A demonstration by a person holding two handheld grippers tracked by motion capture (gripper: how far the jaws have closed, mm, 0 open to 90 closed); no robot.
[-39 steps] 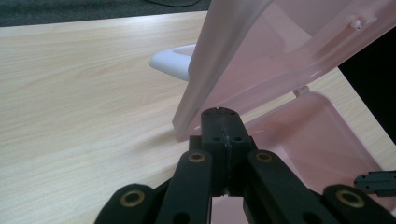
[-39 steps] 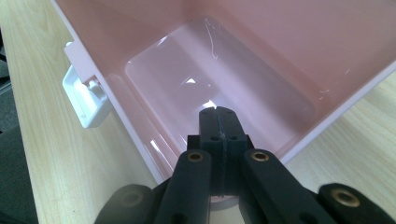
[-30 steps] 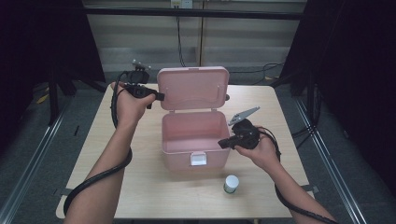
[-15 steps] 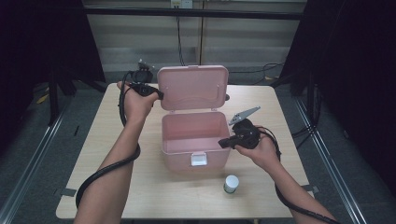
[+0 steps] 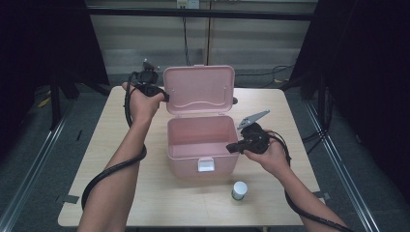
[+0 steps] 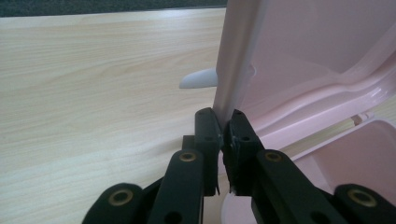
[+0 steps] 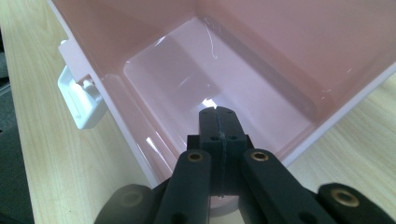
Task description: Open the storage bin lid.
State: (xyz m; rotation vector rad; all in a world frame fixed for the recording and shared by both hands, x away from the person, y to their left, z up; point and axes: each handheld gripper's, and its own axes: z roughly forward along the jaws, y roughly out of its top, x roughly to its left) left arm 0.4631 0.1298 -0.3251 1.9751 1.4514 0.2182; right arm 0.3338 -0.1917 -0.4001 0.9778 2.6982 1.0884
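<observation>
Overhead first: the pink box (image 5: 202, 145) sits near the middle of the table (image 5: 96, 159), its lid (image 5: 199, 89) standing upright toward the far edge, a white latch (image 5: 206, 165) on the front wall and a small white-capped jar (image 5: 239, 190) toward the near edge. My left gripper (image 5: 164, 95) is at the lid's left edge; its jaws have just been closing with that edge between them. My right gripper (image 5: 232, 148) rests at the box's right rim. Left gripper view: the pads now pinch the thin lid edge (image 6: 233, 74), plastic squeezed between them. Judgement: moulded plastic, light, stiff but slightly flexing, glossy and so slippery; hold the lid at its edge, well in from the corner, and swing it gently on the hinge. Right gripper view: the jaws are pressed together on nothing, poised above the empty box interior (image 7: 196, 70); steadying the rim should stop this light box from sliding.
</observation>
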